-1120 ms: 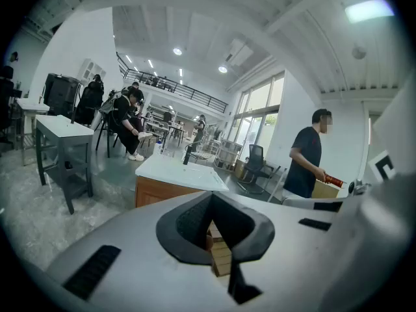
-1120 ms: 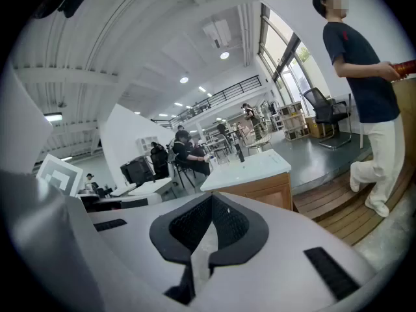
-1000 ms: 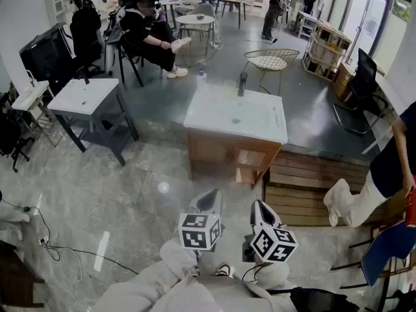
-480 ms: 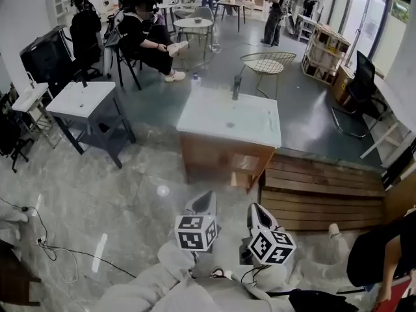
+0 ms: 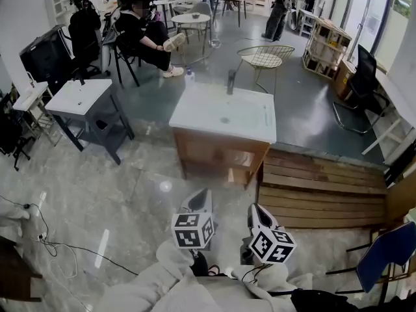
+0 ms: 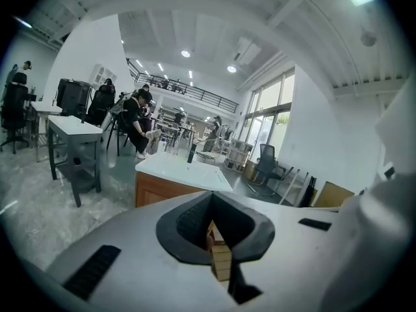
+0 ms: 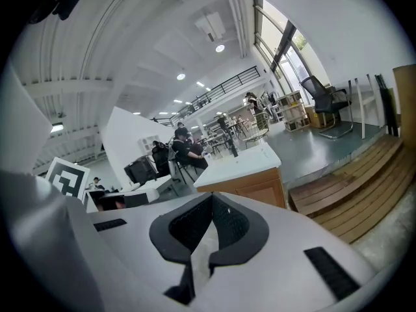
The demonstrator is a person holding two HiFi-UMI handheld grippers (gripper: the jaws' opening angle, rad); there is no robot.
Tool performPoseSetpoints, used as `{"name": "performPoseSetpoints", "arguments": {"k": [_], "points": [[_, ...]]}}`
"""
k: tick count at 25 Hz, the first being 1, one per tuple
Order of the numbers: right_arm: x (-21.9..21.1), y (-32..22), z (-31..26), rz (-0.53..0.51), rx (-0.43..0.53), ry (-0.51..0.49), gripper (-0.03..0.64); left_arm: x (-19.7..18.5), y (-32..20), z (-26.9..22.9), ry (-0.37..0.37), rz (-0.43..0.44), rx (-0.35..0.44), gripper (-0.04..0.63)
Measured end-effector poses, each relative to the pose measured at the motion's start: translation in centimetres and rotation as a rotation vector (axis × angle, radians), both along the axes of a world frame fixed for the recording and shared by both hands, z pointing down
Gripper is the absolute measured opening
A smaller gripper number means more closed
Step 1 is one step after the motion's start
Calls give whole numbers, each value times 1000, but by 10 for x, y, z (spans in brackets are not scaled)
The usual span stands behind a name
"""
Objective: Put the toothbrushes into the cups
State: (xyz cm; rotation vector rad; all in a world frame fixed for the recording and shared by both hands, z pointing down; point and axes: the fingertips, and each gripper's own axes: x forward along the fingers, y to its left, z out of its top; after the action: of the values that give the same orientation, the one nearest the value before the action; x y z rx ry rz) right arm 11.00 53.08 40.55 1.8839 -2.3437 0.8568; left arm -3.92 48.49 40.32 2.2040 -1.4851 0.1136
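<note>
white, smooth rectangular countertop [image 5: 221, 117] on a wooden cabinet [image 5: 218, 156] beyond right gripper [image 5: 258, 210].

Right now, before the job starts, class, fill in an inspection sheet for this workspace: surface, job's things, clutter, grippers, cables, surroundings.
Surface: white-topped wooden washstand ahead, only a dark tap on it.
Job's things: nothing seen.
Clutter: nothing seen on the washstand.
Grippers: left gripper and right gripper both shut and empty, low over the floor.
Cables: loose cables on the floor at left.
Surroundings: grey washstand, wooden steps, wire chair, seated person.
</note>
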Motion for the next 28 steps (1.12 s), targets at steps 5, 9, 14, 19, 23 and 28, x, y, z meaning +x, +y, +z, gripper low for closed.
{"name": "performPoseSetpoints", "arguments": {"k": [5, 9, 14, 19, 23, 28], "points": [[13, -9, 8, 20, -18, -12, 23, 8, -14, 3, -15, 5, -2, -2], [17, -25, 15, 32, -26, -12, 23, 15, -32, 9, -14, 21, -5, -2], [16, -59, 13, 39, -28, 3, 23, 17, -70, 11, 0, 38, -7, -2], [10, -105, 5, 48, -18, 14, 23, 12, -121, 5, 6, 49, 5, -2], [3, -139, 4, 68, -19, 19, 23, 5, -160, 1, 19, 64, 7, -2], [-8, -178, 7, 83, -36, 18, 23, -2, -201, 0, 29, 87, 7, -2]]}}
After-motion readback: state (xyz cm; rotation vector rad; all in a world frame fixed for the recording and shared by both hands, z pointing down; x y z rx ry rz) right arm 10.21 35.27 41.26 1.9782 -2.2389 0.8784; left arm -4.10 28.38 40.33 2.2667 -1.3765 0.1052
